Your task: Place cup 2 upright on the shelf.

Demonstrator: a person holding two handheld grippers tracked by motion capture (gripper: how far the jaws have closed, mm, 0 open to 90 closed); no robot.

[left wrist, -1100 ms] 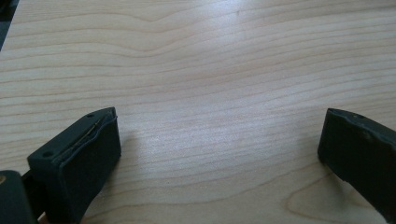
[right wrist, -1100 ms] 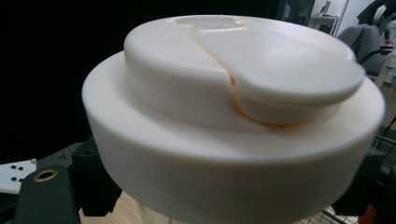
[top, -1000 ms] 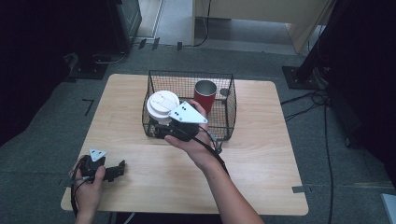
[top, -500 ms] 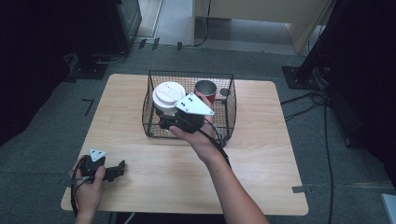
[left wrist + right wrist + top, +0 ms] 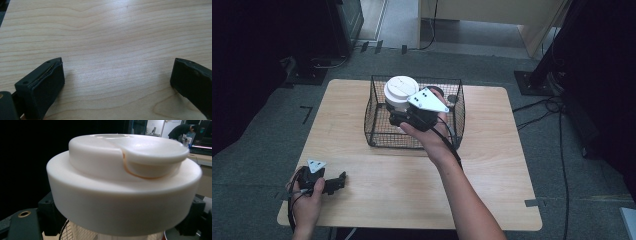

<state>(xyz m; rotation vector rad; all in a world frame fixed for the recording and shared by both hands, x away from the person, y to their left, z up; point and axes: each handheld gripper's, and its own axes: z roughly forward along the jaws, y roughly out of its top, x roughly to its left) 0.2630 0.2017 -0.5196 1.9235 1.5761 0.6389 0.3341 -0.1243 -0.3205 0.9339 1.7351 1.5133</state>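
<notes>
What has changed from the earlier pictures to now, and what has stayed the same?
The right tongs, shut on the white cup with a lid, carried it up and toward the far side of the wire basket, so it now hangs over the basket and hides most of the red cup. The grip did not change. The left tongs stayed open and low over the near left part of the table, and the basket stayed in place.

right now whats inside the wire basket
The white lidded cup, gripped by the right gripper, is raised above the wire basket. Behind the gripper a dark rim shows, most of that thing covered. The basket's floor under the hand is hidden.
</notes>
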